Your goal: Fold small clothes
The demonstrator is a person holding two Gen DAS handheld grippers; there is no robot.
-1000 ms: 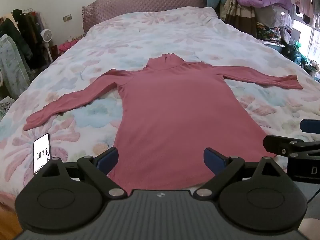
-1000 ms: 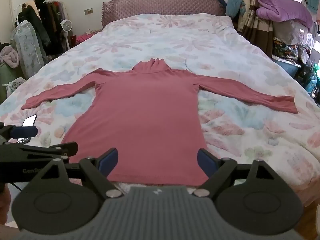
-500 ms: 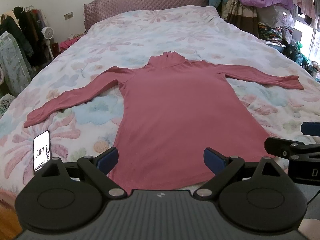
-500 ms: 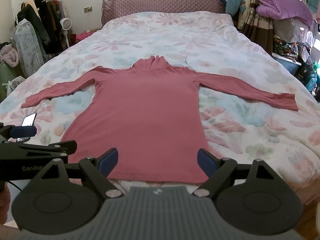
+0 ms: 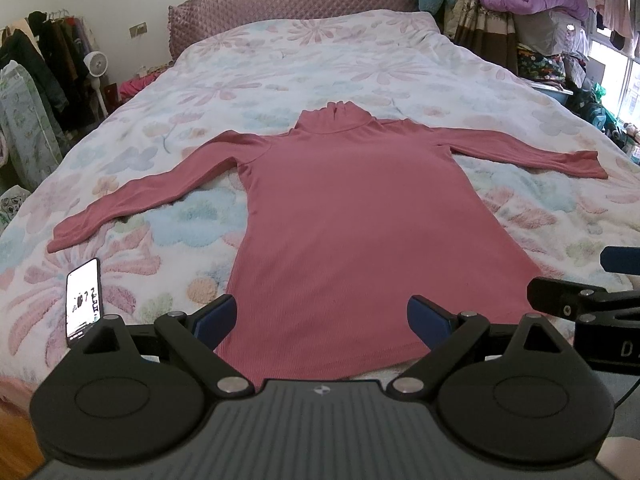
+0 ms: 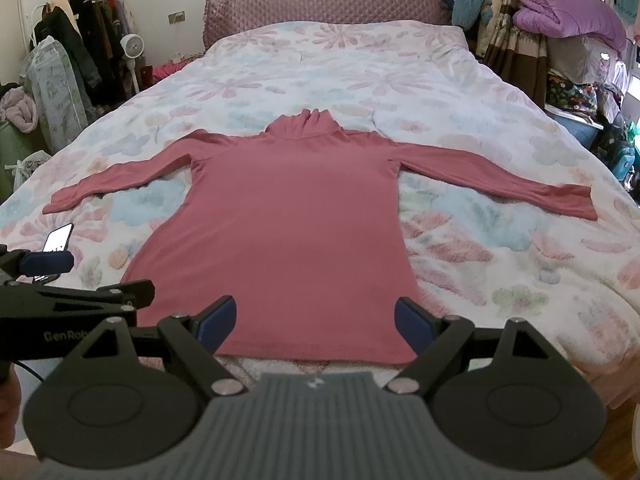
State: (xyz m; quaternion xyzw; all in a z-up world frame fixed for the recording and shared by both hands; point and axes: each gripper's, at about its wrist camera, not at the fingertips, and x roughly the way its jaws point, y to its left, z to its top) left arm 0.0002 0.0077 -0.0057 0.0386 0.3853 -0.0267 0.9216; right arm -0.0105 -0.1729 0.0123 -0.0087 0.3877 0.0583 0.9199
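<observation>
Both grippers stand released and empty: the left gripper (image 5: 322, 316) and the right gripper (image 6: 315, 318) each hold their blue pads wide apart, gripping nothing, just short of the near hem. Over the last second neither has closed or touched cloth; the only change is a slight drift of view, so folding has not begun. Ahead of both lies the floral bedspread (image 5: 360, 52), and flat on it, directly in front of the jaws, the pink turtleneck top (image 5: 352, 208) lies face up, collar pointing away, hem nearest. Its left sleeve (image 5: 140, 196) runs out ahead and to the left, its right sleeve (image 6: 500, 184) ahead and to the right, both fully spread. A lit phone (image 5: 83, 302) rests on the bedspread beside the left gripper's outer finger, apart from the garment. Judgement: the garment is laid out ready; a first sleeve fold looks to be the next step.
</observation>
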